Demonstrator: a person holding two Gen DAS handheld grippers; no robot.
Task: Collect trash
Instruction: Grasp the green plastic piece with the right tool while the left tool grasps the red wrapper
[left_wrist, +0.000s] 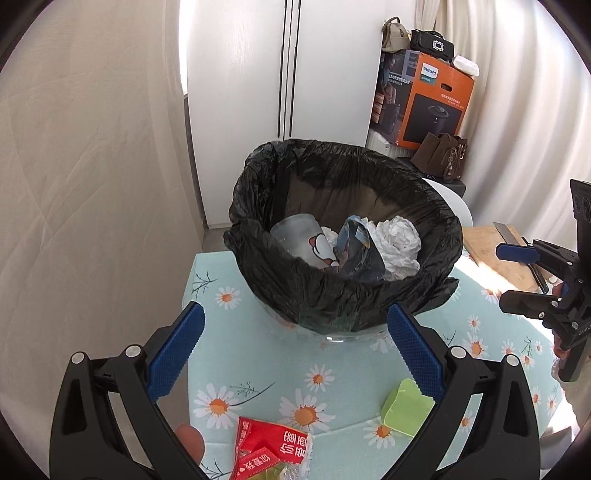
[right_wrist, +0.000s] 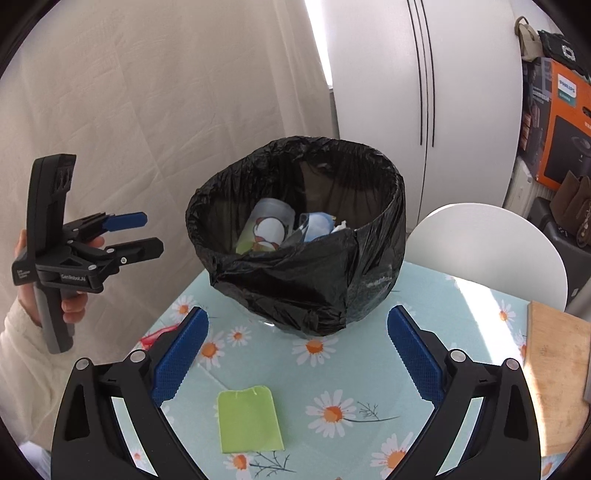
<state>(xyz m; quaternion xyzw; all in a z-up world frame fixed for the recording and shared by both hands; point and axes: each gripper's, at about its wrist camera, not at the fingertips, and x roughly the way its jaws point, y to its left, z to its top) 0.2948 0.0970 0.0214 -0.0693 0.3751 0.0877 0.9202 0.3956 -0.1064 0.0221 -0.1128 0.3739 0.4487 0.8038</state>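
Daisy-print tabletop (right_wrist: 351, 365) here, pale curtain (left_wrist: 92, 147) and white cabinet doors (left_wrist: 258, 74) behind. The black-lined bin (left_wrist: 343, 236) stands mid-tabletop, already holding a cup and crumpled paper. Left tongs (left_wrist: 295, 354) spread wide, empty, over a red wrapper (left_wrist: 273, 450). Right tongs (right_wrist: 295, 354) gape wide too, nothing gripped, green wrapper (right_wrist: 249, 421) lying between them.

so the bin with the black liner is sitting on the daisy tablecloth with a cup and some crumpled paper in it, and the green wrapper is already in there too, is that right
Not quite. The green wrapper is not in the bin; it lies on the daisy tablecloth in front of it, as the right wrist view shows. The rest holds: the black-lined bin sits on the cloth with the cup and crumpled paper inside.
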